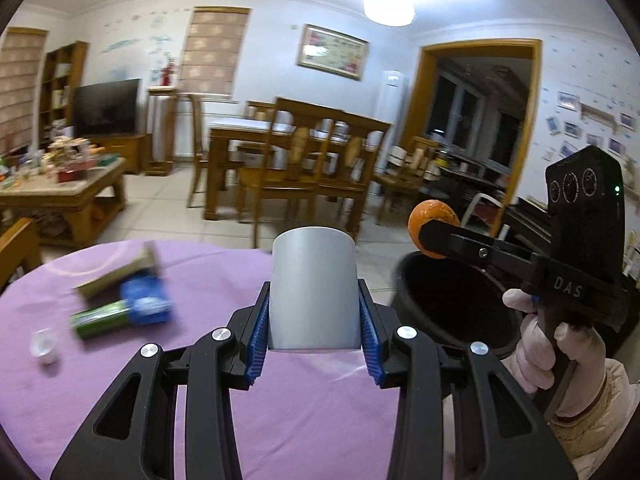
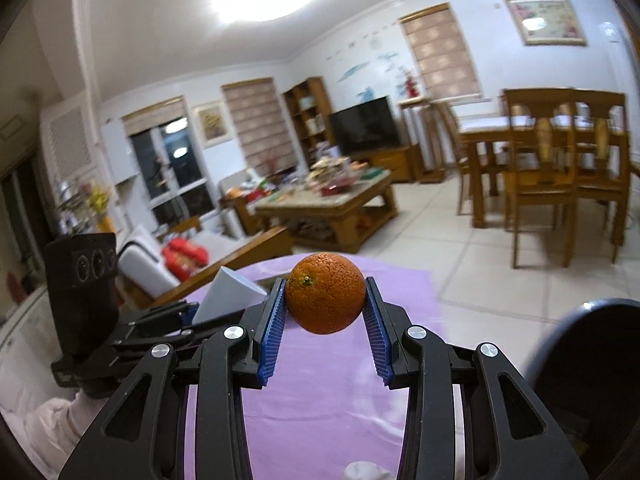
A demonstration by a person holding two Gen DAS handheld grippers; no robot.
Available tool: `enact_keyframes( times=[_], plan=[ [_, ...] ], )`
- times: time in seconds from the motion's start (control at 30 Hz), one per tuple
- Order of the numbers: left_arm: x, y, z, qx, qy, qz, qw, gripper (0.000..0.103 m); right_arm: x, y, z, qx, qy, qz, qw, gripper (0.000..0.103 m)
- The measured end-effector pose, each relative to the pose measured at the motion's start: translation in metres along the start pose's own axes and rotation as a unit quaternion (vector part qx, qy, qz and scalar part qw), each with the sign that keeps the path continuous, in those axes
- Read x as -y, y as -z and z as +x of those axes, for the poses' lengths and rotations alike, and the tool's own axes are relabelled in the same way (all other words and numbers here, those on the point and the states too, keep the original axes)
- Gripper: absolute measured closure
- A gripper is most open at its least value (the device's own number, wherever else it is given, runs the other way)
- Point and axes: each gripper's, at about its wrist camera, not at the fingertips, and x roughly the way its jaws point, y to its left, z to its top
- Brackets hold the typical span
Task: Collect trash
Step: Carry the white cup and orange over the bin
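My left gripper [image 1: 314, 322] is shut on a grey paper cup [image 1: 313, 288], held bottom-up above the purple tablecloth [image 1: 200, 368]. My right gripper [image 2: 325, 320] is shut on an orange [image 2: 324, 293]; in the left wrist view the orange [image 1: 430, 222] hangs just above the rim of the black trash bin [image 1: 448, 304] beside the table. The bin's edge also shows in the right wrist view [image 2: 592, 368]. On the cloth at the left lie a blue packet [image 1: 146, 300], a green tube [image 1: 100, 318], a tan box [image 1: 120, 274] and a small white cap [image 1: 44, 346].
Beyond the table stand a wooden dining table with chairs [image 1: 304, 152], a cluttered coffee table [image 1: 60, 188] and a TV [image 1: 106, 106]. A sofa [image 2: 192, 264] is at the left in the right wrist view.
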Motion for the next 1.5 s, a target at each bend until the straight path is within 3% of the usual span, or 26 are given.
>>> enact_keyframes(
  times=[0.3,0.6,1.07,1.5],
  plan=[
    [0.079,-0.007,0.055,-0.018,0.076,0.040,0.9961,0.064,0.102,0.013,-0.101,0.042,0.095,0.053,0.993,0.065],
    [0.137,0.002,0.100,-0.049,0.121,0.075,0.9886,0.064,0.185,0.043,-0.167,0.061,0.151,0.106,0.981,0.065],
    [0.179,0.020,0.142,-0.095,0.143,0.097,0.9803,0.064,0.256,0.085,-0.175,0.049,0.186,0.162,0.968,0.065],
    [0.193,0.029,0.172,-0.136,0.136,0.102,0.9760,0.064,0.261,0.107,-0.158,0.033,0.202,0.164,0.965,0.065]
  ],
)
